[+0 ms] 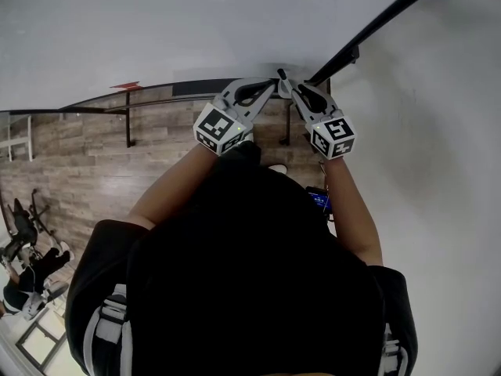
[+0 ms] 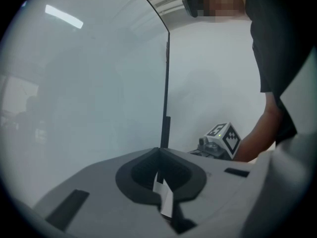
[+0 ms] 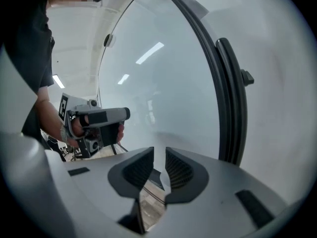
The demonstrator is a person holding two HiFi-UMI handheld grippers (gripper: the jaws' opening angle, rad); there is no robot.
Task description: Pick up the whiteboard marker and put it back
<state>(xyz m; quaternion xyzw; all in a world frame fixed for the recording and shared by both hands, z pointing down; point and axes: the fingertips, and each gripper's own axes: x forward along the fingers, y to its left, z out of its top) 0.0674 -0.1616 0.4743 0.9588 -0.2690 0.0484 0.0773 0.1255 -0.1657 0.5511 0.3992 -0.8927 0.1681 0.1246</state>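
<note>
No whiteboard marker shows in any view. In the head view both grippers are held up side by side against a large whiteboard (image 1: 196, 22), their tips almost touching. My left gripper (image 1: 268, 85) has its jaws pressed together, also in its own view (image 2: 159, 151), with nothing seen between them. My right gripper (image 1: 292, 90) stands open by a narrow gap (image 3: 158, 157), and that gap is empty. Each gripper appears in the other's view: the right gripper's marker cube (image 2: 224, 138), and the left gripper (image 3: 96, 120) held in a hand.
The whiteboard's black frame (image 1: 376, 26) runs diagonally at upper right, and shows as a dark bar (image 2: 166, 93) and a curved bar (image 3: 230, 98). Wooden flooring (image 1: 86, 171) and a black stand leg (image 1: 127, 124) lie below left. My own torso fills the lower head view.
</note>
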